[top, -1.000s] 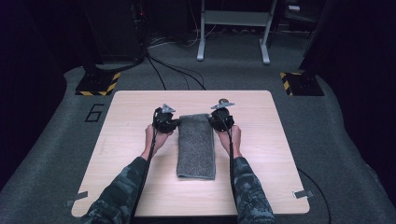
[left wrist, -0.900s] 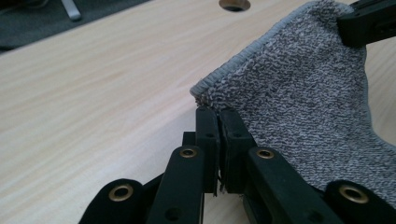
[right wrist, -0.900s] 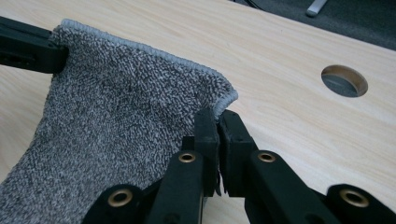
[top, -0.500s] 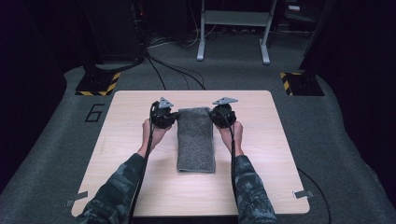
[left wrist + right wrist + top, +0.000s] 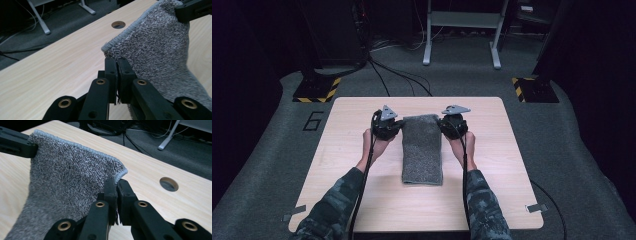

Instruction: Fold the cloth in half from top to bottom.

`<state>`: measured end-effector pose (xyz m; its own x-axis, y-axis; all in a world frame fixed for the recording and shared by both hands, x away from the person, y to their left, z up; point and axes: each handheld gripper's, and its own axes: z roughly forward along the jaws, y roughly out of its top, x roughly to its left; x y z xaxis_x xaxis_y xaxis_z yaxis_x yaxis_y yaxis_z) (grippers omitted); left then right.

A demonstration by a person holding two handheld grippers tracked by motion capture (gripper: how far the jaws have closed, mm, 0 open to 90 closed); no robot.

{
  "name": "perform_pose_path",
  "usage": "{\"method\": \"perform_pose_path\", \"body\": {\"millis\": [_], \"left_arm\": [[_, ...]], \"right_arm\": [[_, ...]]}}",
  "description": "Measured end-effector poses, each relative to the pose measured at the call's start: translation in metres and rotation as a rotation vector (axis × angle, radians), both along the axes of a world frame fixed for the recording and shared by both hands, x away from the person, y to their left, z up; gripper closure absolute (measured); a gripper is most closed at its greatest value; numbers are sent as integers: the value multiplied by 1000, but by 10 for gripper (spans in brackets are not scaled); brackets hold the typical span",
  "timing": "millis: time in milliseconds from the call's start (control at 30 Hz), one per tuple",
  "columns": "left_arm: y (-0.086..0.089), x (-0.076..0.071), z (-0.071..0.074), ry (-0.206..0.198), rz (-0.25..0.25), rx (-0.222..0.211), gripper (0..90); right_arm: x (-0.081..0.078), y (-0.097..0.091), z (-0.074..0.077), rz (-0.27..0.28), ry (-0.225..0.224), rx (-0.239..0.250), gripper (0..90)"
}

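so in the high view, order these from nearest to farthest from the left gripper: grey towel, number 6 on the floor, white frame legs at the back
1. The grey towel: right beside the left gripper, its far left corner pinched in the shut jaws.
2. The number 6: on the carpet off the table's left edge.
3. The white frame legs: on the floor, well beyond the table's far edge.

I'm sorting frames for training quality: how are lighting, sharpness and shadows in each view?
High view: table evenly lit, surroundings fall to near black, image soft. Left gripper view: grey towel weave crisp, the jaws at the bottom edge softer, floor behind dim. Right gripper view: towel corner and table hole sharp, no glare; black jaws lose detail.
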<state>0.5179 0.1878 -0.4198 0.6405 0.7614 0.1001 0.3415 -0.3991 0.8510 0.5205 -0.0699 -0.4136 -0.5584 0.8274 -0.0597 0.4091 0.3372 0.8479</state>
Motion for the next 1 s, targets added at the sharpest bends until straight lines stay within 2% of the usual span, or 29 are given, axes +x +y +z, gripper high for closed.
{"method": "perform_pose_path", "body": {"millis": [133, 233, 367, 400, 567, 700, 800, 867, 1000], "left_arm": [[2, 4, 3, 1, 12, -26, 875], [6, 0, 1, -1, 8, -37, 876], [10, -8, -5, 16, -16, -41, 876], [10, -12, -7, 18, -21, -49, 876], [10, -31, -18, 21, -61, -28, 876], [7, -45, -32, 40, -96, -32, 876], [3, -51, -42, 62, -120, -21, 876], [1, -55, -48, 72, -128, -32, 876], [-3, -61, -60, 100, -150, -18, 871]], "right_arm": [[6, 3, 5, -6, -1, -10, 871], [2, 4, 8, 5, -6, -1, 871], [-7, 3, 5, 38, 0, -1, 871], [-11, 2, 3, 45, 3, -3, 871], [-33, -2, -12, 68, 24, 5, 871], [-49, -5, -27, 78, 41, -17, 870], [-56, -10, -41, 95, 49, -31, 869], [-61, -12, -49, 101, 53, -38, 869], [-69, -16, -59, 97, 56, -36, 866]]}}
